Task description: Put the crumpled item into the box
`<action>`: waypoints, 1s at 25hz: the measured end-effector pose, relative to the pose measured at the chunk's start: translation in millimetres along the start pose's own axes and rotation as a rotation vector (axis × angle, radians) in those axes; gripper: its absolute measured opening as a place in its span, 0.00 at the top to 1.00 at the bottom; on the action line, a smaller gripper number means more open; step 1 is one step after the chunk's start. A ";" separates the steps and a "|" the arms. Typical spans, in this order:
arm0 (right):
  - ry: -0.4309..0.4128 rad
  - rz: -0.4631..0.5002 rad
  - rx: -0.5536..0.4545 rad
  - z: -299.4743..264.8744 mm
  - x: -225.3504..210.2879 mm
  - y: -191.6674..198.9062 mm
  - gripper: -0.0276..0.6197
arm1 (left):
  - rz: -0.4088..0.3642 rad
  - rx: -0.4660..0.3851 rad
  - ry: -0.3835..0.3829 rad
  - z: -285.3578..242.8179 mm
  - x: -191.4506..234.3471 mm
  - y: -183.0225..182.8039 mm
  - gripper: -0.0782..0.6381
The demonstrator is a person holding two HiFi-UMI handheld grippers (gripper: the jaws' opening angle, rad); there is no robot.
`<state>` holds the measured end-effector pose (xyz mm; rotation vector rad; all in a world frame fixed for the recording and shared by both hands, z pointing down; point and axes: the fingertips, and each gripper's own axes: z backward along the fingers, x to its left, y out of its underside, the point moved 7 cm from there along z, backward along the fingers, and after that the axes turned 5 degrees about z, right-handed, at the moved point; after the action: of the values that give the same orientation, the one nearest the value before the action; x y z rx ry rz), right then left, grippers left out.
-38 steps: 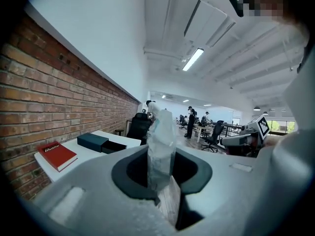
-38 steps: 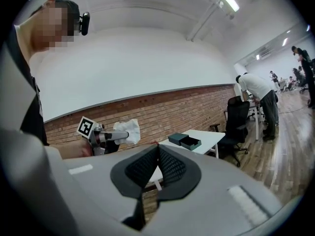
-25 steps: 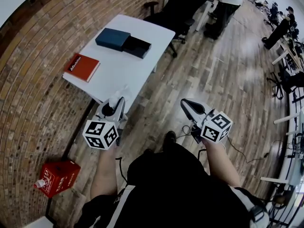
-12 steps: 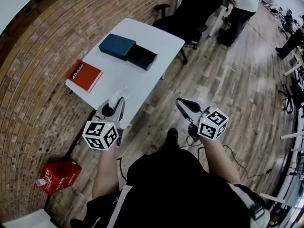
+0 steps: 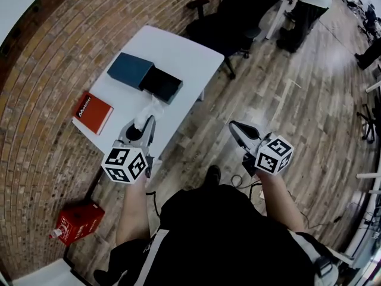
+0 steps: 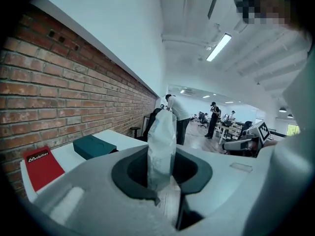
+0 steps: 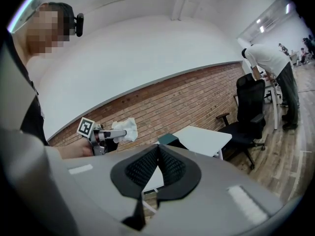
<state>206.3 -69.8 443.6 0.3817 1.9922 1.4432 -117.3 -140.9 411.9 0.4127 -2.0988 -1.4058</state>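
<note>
Now left tool pinches the white, crumpled item upright; right tool pressed together.

One wad, one box, one book

Black short-sleeved top; grey left gripper and right gripper carry black-and-white marker cubes.
</note>
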 end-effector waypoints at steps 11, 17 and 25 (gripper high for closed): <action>-0.132 0.007 0.067 -52.1 -37.7 -7.5 0.96 | 0.015 0.012 -0.054 -45.6 6.4 -3.3 0.78; -0.148 0.019 0.088 -104.3 -37.0 -24.7 0.96 | 0.038 -0.008 -0.066 -53.7 53.7 -15.9 0.78; -0.194 0.083 0.116 -197.8 -16.0 -58.8 0.96 | 0.067 -0.020 -0.030 -73.1 116.7 -32.8 0.79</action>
<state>98.5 -246.2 432.3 0.6371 1.9266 1.2903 -166.3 -271.4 436.1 0.3125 -2.1011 -1.4012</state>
